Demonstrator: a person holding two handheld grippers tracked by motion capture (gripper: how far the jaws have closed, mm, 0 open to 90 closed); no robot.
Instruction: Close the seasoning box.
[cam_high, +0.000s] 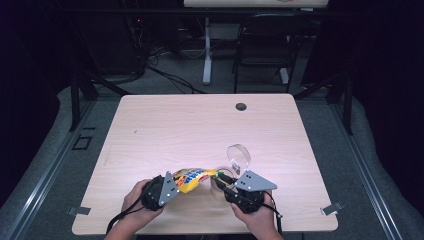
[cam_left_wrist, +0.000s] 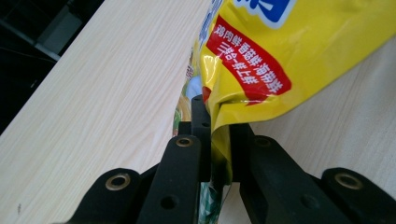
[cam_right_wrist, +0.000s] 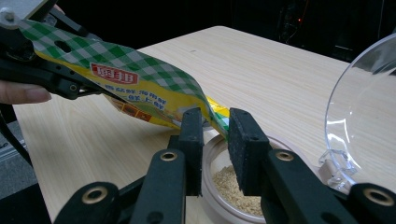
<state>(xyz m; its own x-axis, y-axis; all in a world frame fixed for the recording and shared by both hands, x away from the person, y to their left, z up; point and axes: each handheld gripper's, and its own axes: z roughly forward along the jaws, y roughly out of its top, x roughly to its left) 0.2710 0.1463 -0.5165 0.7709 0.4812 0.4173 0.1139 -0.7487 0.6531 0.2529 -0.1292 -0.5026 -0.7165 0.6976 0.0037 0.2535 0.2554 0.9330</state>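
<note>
Where the room falls away into darkness beyond the lit area, a grey floor (cam_high: 45, 160) runs round the table, with a folding chair (cam_high: 265, 45) and the white leg of another desk (cam_high: 206, 50) standing behind it and cables lying loose on the floor near them. Metal rails (cam_high: 367, 165) border the floor on both sides. The table (cam_high: 190, 125) is pale wood grain, with rounded corners, a dark round cable hole (cam_high: 241, 106) near its far edge, and a bare top except close to the person's side.

At that near edge lies the work. A yellow snack bag (cam_high: 192, 178), with a green checked band and red label, is held slanted between the two hands, its low end above a small round container (cam_right_wrist: 233, 184) holding pale crumbly granules. The container's clear hinged lid (cam_high: 239, 157) stands open just beside it.

Left gripper (cam_left_wrist: 215, 140) is clamped tight on one end of the bag, the foil pinched flat between its jaws. Right gripper (cam_right_wrist: 215, 128) has its jaws on either side of the bag's other end, over the container; a gap shows on one side, so they do not press it.
</note>
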